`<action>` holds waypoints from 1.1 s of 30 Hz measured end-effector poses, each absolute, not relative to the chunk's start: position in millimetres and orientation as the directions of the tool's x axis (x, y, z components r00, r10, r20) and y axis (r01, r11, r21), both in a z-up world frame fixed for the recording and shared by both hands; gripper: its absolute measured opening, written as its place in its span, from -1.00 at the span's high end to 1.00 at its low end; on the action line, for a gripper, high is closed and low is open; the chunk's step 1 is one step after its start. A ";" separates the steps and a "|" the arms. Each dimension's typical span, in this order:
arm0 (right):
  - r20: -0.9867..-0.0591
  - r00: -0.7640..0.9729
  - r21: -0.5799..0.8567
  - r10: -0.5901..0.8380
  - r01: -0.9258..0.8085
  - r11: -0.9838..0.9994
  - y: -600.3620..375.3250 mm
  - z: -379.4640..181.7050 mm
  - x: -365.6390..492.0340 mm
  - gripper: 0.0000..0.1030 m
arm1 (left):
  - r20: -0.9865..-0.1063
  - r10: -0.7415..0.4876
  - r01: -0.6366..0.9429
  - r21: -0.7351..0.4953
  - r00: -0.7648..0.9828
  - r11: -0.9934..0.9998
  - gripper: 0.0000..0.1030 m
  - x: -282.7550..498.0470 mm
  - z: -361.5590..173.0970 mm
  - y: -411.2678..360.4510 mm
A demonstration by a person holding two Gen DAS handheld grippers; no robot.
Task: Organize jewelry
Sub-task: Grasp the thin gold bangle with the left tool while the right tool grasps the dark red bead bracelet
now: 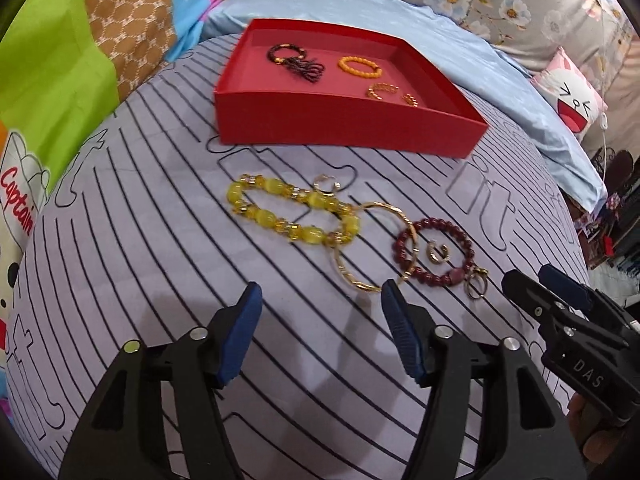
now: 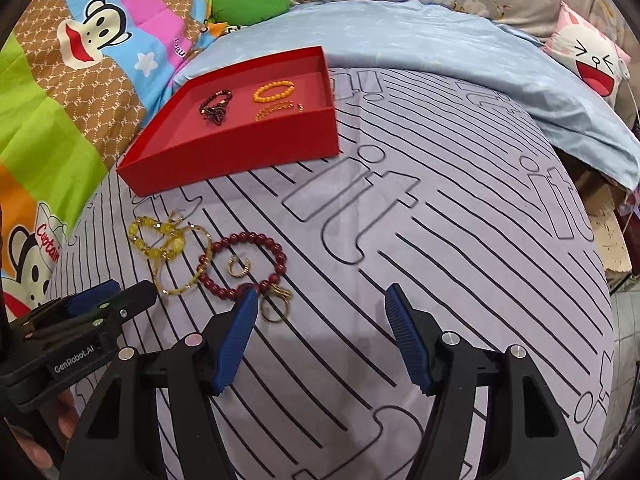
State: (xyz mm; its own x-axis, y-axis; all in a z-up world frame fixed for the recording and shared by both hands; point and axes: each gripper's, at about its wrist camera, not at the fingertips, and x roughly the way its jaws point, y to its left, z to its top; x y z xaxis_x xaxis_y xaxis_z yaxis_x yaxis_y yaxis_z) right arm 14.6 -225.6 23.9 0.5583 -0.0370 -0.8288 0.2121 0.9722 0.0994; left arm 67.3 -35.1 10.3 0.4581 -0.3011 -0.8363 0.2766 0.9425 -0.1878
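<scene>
Left wrist view: your left gripper hovered with jaws apart and empty, short of the gold bangle lying on the striped sheet. Your right gripper was likewise spread and empty beside the dark red bead bracelet; four pieces already lay inside the red box.

Bed with lilac striped sheet. On it: red tray, yellow bead bracelet, gold bangle overlapping the yellow one, dark red bead bracelet ringing a gold ear cuff, small gold rings, possibly earrings. Blue pillow behind the tray.
</scene>
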 end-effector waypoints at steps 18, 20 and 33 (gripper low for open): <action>-0.825 0.565 0.127 -0.016 0.213 0.969 -233.4 22.8 19.1 -0.24 | -0.836 -0.275 0.313 -0.132 0.475 0.940 -0.16 83.4 1.8 -76.8; -0.826 0.564 0.129 -0.013 0.211 0.969 -232.4 22.1 20.3 -0.24 | -0.835 -0.285 0.327 -0.135 0.471 0.935 -0.02 82.3 2.4 -78.4; -0.823 0.568 0.131 -0.001 0.192 0.973 -223.9 24.4 20.2 -0.24 | -0.829 -0.301 0.327 -0.153 0.471 0.933 0.00 72.9 15.6 -57.3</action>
State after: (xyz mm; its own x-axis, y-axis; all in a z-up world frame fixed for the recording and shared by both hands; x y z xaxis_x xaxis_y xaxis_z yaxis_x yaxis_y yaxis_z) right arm 20.2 -223.9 24.4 0.5682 -0.0010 -0.8229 0.1921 0.9725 0.1314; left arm 72.9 -57.3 15.6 0.4707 -0.3012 -0.8293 0.3266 0.9326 -0.1533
